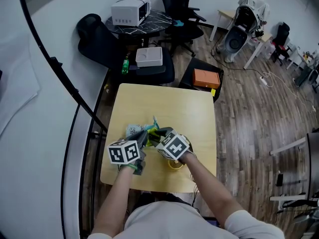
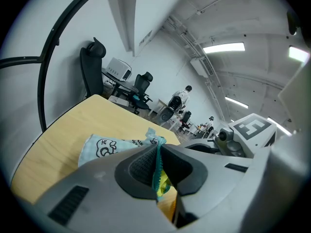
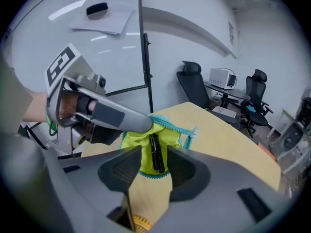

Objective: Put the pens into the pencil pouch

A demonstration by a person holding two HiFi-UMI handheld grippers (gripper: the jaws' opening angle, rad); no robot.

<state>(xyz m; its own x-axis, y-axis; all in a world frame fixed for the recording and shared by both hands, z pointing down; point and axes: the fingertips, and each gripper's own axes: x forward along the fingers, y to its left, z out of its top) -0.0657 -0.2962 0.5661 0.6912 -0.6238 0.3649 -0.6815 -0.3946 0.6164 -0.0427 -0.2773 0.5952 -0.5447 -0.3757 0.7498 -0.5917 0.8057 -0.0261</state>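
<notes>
The pencil pouch (image 1: 133,129) is pale blue with cartoon prints and lies near the left front of the wooden table (image 1: 189,108). My left gripper (image 1: 145,135) is shut on the pouch's teal zipper edge (image 2: 156,161) and holds the mouth up. In the right gripper view the mouth gapes and shows its yellow-green lining (image 3: 130,141). A black pen (image 3: 156,154) points into that mouth between the jaws of my right gripper (image 3: 150,152). The jaws stand wider than the pen, and lining shows between the left pad and the pen. In the head view the right gripper (image 1: 158,133) meets the left one over the pouch.
A yellow round object (image 1: 175,164) lies on the table under my right hand. Beyond the far edge stand office chairs (image 1: 180,4), a small table with a white appliance (image 1: 130,10), and an orange box (image 1: 206,77) on a black case. A black curved rail (image 1: 75,91) runs along the left.
</notes>
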